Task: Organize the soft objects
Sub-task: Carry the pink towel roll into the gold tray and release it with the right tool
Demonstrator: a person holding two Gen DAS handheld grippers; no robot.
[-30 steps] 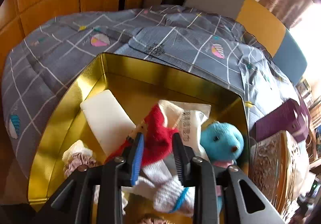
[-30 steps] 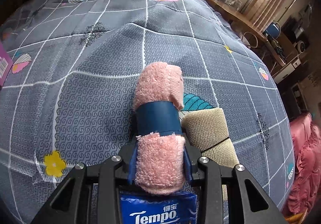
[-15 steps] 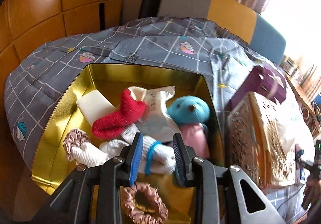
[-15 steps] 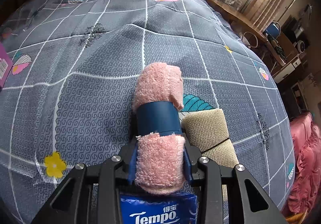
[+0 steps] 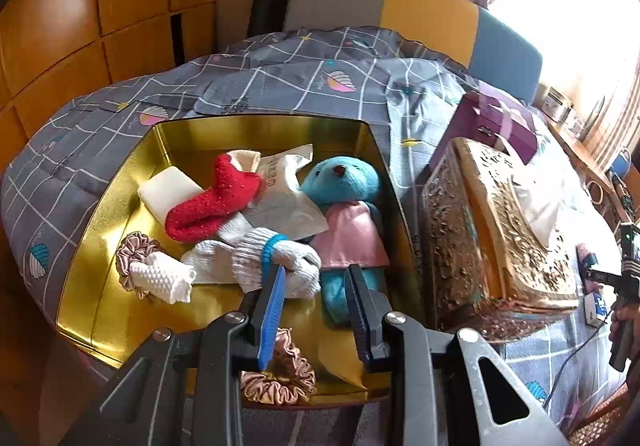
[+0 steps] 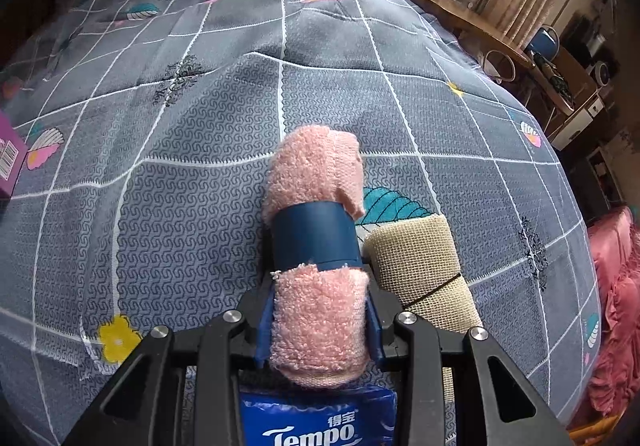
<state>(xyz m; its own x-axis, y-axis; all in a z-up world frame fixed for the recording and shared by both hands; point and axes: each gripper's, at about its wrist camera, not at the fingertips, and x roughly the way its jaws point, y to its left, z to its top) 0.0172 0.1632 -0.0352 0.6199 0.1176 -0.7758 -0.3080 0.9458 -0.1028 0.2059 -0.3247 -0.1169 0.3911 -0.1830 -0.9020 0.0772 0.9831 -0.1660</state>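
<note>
left gripper (image 5: 314, 288): hovering over the near end of the tin, jaws part open, nothing between them
right gripper (image 6: 320, 320): jaws clamped on the near end of the towel, a fairly narrow gap filled by the roll
towel (image 6: 316, 246): pink roll with a blue band round the middle, lying on the quilt and pointing to 12 o'clock from the gripper
burlap roll (image 6: 420, 270): beige, tied with a thin dark cord, touching the towel at its 3 o'clock side
tissue pack (image 6: 316, 424): blue Tempo pack at 6 o'clock, right under the gripper
quilt (image 6: 192, 174): grey with a white grid, covers the bed
tin (image 5: 100, 214): gold, open, sits on the quilt
in the tin: teddy (image 5: 344, 214) in teal at 3 o'clock, red sock (image 5: 216, 198) near the middle, white glove (image 5: 256, 262) at 6 o'clock of the sock, white pouch (image 5: 284, 194) under the teddy's side, scrunchie (image 5: 280, 374) at the near wall, white bar (image 5: 168, 192) at 9 o'clock
gold box (image 5: 500, 234): ornate, just beside the tin at 3 o'clock
purple box (image 5: 492, 126): behind the gold box
</note>
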